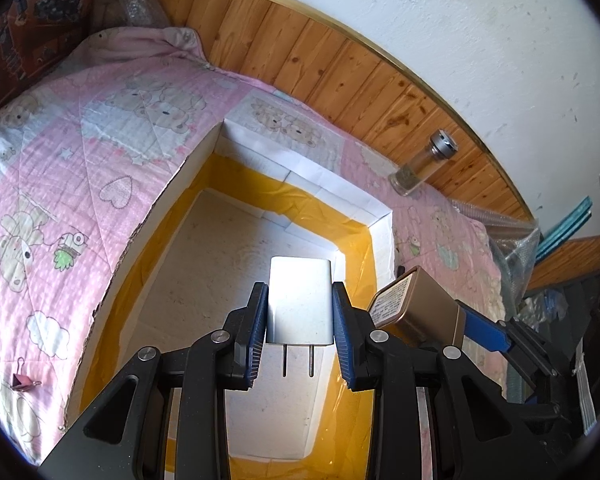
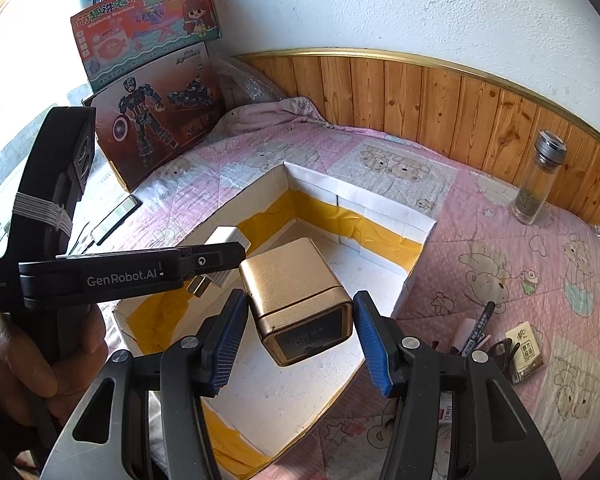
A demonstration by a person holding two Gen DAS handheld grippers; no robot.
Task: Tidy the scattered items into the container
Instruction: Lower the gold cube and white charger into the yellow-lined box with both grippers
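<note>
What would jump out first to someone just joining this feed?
Both grippers are loaded over the open white box with yellow tape inside: the left gripper clamps a white charger, the right gripper a gold tin. A glass bottle stands by the wood panelling.

A bed [image 2: 500, 248] under a pink bear-print quilt [image 1: 80, 160] is sitting against a white wall [image 2: 420, 8] with wood panelling [image 2: 440, 100]. Daylight is flooding in at nine o'clock in the right wrist view, beside stacked toy boxes [image 2: 156, 92].
</note>
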